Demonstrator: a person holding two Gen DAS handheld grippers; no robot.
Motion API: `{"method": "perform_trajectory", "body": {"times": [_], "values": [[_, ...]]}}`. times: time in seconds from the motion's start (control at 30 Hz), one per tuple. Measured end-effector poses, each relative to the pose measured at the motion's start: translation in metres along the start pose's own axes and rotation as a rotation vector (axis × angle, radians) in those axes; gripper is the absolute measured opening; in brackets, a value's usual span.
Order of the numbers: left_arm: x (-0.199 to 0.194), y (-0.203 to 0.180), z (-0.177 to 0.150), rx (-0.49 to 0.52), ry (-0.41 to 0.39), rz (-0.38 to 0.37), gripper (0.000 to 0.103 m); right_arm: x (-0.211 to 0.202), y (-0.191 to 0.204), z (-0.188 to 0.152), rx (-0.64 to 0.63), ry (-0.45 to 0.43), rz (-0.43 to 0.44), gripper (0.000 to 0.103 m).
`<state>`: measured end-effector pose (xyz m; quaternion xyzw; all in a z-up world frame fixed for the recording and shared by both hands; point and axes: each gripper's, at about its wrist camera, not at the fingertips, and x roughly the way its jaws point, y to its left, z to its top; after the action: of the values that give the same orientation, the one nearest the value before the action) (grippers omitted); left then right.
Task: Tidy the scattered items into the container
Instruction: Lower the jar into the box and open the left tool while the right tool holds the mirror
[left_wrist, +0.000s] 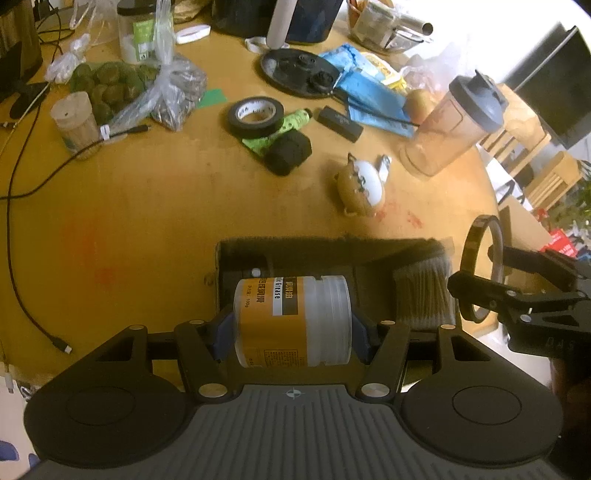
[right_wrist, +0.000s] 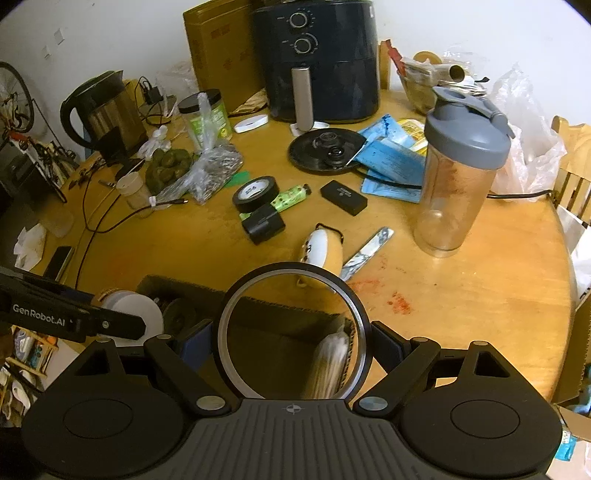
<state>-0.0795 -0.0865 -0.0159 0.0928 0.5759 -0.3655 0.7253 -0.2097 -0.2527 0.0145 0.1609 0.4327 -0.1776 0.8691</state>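
Note:
My left gripper (left_wrist: 291, 325) is shut on a white grease jar with an orange label (left_wrist: 291, 321), held on its side over the open cardboard box (left_wrist: 236, 247). My right gripper (right_wrist: 293, 350) is shut on a thin dark tape ring (right_wrist: 358, 317), upright above the same box (right_wrist: 192, 286); the ring also shows in the left wrist view (left_wrist: 471, 240). A pack of cotton swabs (left_wrist: 423, 291) lies in the box. Scattered on the table are a black tape roll (right_wrist: 255, 192), a green tube (right_wrist: 291, 195), a black pouch (right_wrist: 263, 223), a small black case (right_wrist: 343, 197) and a small teapot (right_wrist: 325, 251).
A shaker bottle (right_wrist: 458, 166) stands at the right, an air fryer (right_wrist: 317, 55) and kettle (right_wrist: 103, 110) at the back. Blue packets (right_wrist: 391, 158), a kettle base (right_wrist: 325, 149), bagged items (right_wrist: 199, 166), a foil sachet (right_wrist: 365, 251) and cables (left_wrist: 22, 206) crowd the round table.

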Motion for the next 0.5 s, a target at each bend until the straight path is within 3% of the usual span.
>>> {"method": "perform_trajectory", "body": {"times": [0.3,0.5], "values": [[0.0027,-0.0062,-0.005,0.033,0.008,-0.037,0.06,-0.0021,0.0053,-0.0054,-0.004,0.009,-0.001,0.089],[0.0012,-0.0048,-0.0061,0.032,0.002,-0.021,0.064,-0.0026,0.006,-0.0066,-0.001,0.009,-0.003,0.089]]}}
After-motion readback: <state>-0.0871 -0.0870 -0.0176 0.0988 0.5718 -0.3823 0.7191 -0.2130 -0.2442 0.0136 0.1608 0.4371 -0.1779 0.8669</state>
